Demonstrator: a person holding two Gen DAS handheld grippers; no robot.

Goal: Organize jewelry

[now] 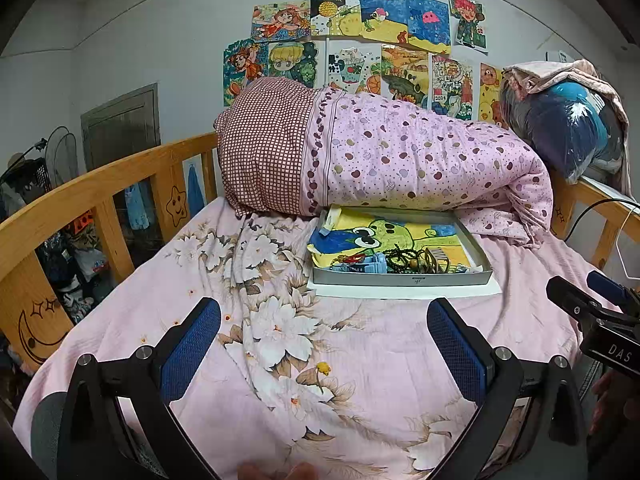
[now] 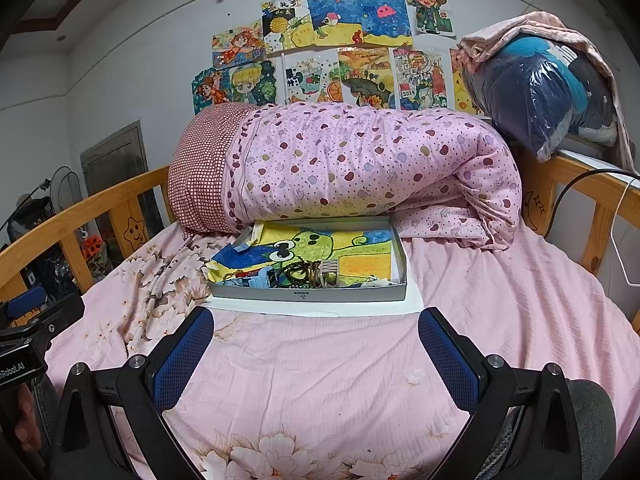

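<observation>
A shallow grey box sits on a white sheet on the pink bed, in front of a rolled quilt. It is lined with a frog drawing. Jewelry lies heaped at its near edge: a dark bead bracelet, blue pieces and a gold-toned piece. My left gripper is open and empty over the bedsheet, short of the box. My right gripper is open and empty, just short of the box's near wall.
The rolled pink quilt lies behind the box. Wooden bed rails run along both sides. A plastic-wrapped bundle rests at the back right. The right gripper's body shows at the left view's right edge.
</observation>
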